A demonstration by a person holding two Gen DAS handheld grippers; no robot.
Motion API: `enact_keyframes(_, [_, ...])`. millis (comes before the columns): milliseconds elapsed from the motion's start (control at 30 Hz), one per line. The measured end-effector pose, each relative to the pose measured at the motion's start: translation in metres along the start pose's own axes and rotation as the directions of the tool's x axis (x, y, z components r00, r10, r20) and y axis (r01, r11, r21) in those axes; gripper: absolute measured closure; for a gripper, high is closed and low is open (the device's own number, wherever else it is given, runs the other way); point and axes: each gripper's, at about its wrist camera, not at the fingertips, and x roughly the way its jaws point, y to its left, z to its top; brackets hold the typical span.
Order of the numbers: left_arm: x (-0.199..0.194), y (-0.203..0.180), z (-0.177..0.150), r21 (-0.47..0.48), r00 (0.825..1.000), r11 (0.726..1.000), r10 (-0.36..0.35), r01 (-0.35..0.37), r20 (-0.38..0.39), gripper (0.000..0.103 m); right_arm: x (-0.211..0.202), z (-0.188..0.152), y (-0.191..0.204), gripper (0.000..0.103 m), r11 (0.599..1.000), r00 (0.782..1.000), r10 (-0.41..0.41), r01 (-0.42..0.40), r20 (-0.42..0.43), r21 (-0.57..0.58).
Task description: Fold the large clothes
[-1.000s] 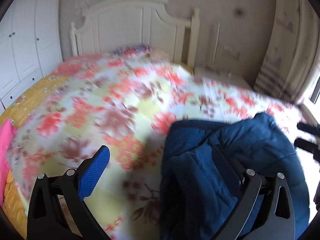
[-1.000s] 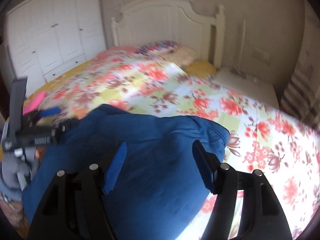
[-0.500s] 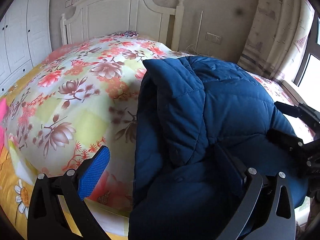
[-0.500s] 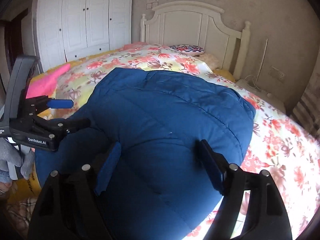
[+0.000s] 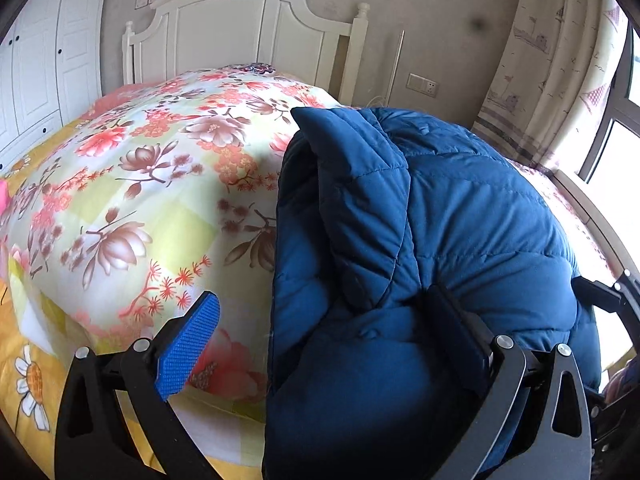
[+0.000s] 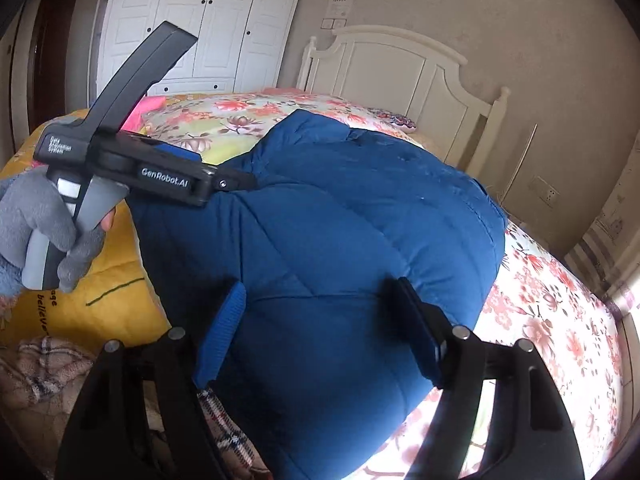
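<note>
A blue quilted jacket (image 5: 460, 220) lies folded in a thick bundle on the floral bed cover (image 5: 140, 200), close to the bed's near edge. My left gripper (image 5: 320, 340) stands wide open across the jacket's left edge. Its right finger sinks into the padding while its blue left pad (image 5: 188, 352) hangs free over the cover. My right gripper (image 6: 320, 332) straddles the jacket (image 6: 340, 220) at its near side. Its jaws are closing, and both pads press on the bulge of fabric between them. A grey-gloved hand (image 6: 40, 216) holds the left gripper (image 6: 216, 168).
A white headboard (image 5: 248, 32) closes the far end of the bed, and white wardrobes (image 6: 200, 20) stand along its left side. A pink cloth (image 6: 148, 108), a yellow sheet (image 6: 104, 280) and a plaid blanket (image 6: 40, 364) lie to the left. Curtain and window (image 5: 560, 80) are on the right.
Both grippers have drawn back towards the bed's near edge and sunk lower, with the jacket staying between their fingers. The jacket now fills more of each view. The right view has rolled.
</note>
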Motion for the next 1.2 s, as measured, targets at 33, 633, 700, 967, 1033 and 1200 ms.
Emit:
enact_keyframes(33, [0.000,0.000,-0.002,0.000,1.000,1.000,-0.001,0.001,0.006,0.004,0.000,0.000,0.001,0.029,1.000,1.000,-0.004,0.004,-0.001,-0.006])
enact_keyframes(633, [0.001,0.049,0.026,-0.258,0.959,0.941,-0.257,0.220,-0.118,0.005,-0.026,0.004,-0.069,0.004,0.907,0.967,0.228,-0.254,0.114,0.337])
enact_keyframes(700, [0.015,0.053,0.034,-0.278,0.945,0.930,-0.289,0.239,-0.152,0.005,-0.030,-0.002,-0.098,0.003,0.855,0.971,0.195,-0.239,0.141,0.460])
enact_keyframes(967, [0.059,0.047,0.038,-0.305,0.881,0.900,-0.394,0.311,-0.263,0.004,0.037,-0.048,-0.143,0.002,0.591,0.914,0.397,-0.319,0.077,0.740])
enact_keyframes(1033, [0.062,0.047,0.030,-0.311,0.867,0.887,-0.424,0.340,-0.261,0.004,0.047,-0.049,-0.138,0.002,0.547,0.890,0.446,-0.358,0.098,0.757])
enact_keyframes(1200, [0.059,0.045,0.021,-0.283,0.863,0.878,-0.453,0.387,-0.225,0.004,0.059,-0.038,-0.128,0.002,0.565,0.893,0.444,-0.343,0.074,0.750])
